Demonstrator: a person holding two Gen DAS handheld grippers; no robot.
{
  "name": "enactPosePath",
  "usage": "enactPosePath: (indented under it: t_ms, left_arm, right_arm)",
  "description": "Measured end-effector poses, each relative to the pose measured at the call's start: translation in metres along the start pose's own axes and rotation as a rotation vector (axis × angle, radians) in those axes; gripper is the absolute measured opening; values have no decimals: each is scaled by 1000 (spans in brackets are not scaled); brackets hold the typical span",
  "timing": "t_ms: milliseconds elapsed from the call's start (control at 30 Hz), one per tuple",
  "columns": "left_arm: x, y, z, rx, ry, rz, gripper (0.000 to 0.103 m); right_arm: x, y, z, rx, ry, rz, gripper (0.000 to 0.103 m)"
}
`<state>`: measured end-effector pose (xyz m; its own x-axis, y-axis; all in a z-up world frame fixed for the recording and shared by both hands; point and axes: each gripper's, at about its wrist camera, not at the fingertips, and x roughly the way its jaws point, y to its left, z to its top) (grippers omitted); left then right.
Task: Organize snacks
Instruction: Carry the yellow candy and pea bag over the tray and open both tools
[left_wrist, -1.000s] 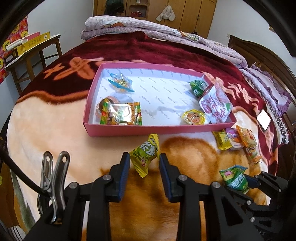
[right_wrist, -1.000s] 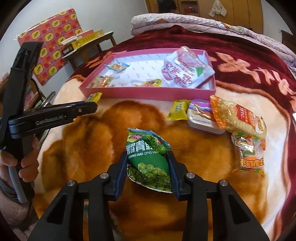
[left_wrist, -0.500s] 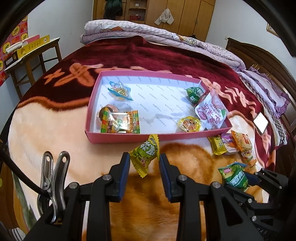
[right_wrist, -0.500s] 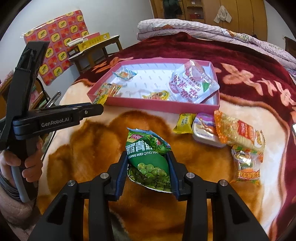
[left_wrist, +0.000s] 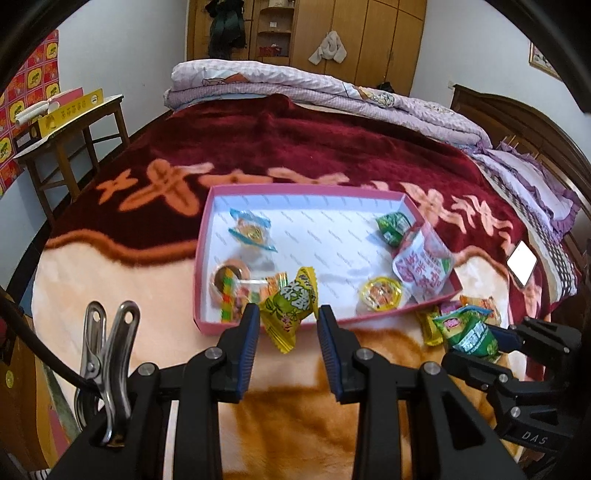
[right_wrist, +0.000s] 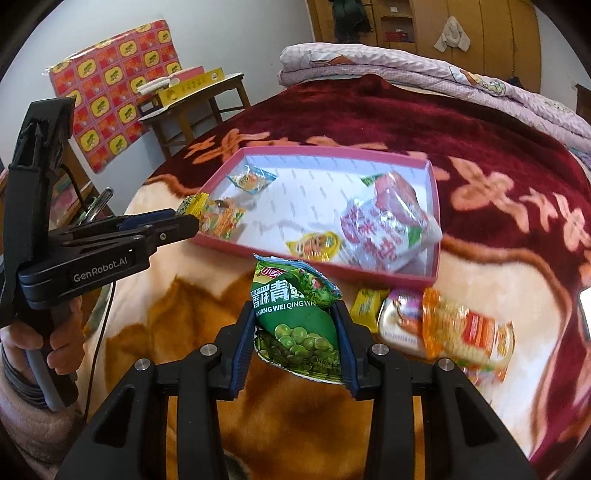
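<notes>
Through my left wrist camera, my left gripper (left_wrist: 286, 325) slopes downward over the plush cream-and-brown blanket (left_wrist: 147, 302), its two blue-padded jaws pinched on a small yellow-green crinkled candy wrapper (left_wrist: 290, 308) that hangs clear of the bedding, right at the near wall of the shallow pink cardboard tray with a white printed floor (left_wrist: 325, 236). Inside that tray lie a blue-edged clear packet (left_wrist: 250, 233), a striped transparent sweet bag (left_wrist: 242, 291), a round yellow jelly cup (left_wrist: 381, 295), a small dark green pouch (left_wrist: 395, 225) and a white-and-red foil bag (left_wrist: 423, 267) leaning on the right wall. Low at the right edge my right gripper (left_wrist: 476, 341) shows from the side, clamped on a green pea packet (left_wrist: 469, 332). Through my right wrist camera, the right gripper (right_wrist: 297, 339) also tilts downward, jaws closed against both sides of the green glossy bag of peas (right_wrist: 295, 321), lifted off the blanket short of the tray's front wall. To its right on the bedding lie a small yellow sachet (right_wrist: 365, 302), a silver-lidded oval tub (right_wrist: 400, 321) and an orange noodle-snack packet (right_wrist: 467, 336), blurred. At the left my left hand (right_wrist: 48, 343) wraps the black handle, fingers curled round it, and the left gripper's tip reaches the tray's near corner with the candy wrapper (right_wrist: 192, 205) held there.
</notes>
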<state>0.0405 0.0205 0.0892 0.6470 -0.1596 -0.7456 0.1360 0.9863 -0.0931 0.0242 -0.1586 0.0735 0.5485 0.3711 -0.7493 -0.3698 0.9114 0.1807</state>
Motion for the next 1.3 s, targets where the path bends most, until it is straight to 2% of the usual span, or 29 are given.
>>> enactPosePath:
  t_ms: [300,700,1033,1300]
  left_arm:
    - [-10,-1,21,17,-43,19,34]
    - [1,-18,34,57,-47,-2,34]
    - [26,-19,54,46,-36,-13,34]
    - [63,-16,58,20,9,-15,34]
  right_arm:
    - [-3,-2,25,-19,-43,-12,41]
    - [1,-14,42,9,-71,-35,41]
    - [7,-29,62,58,-121,-24,41]
    - [30,-35,66,86,-109,-11,41]
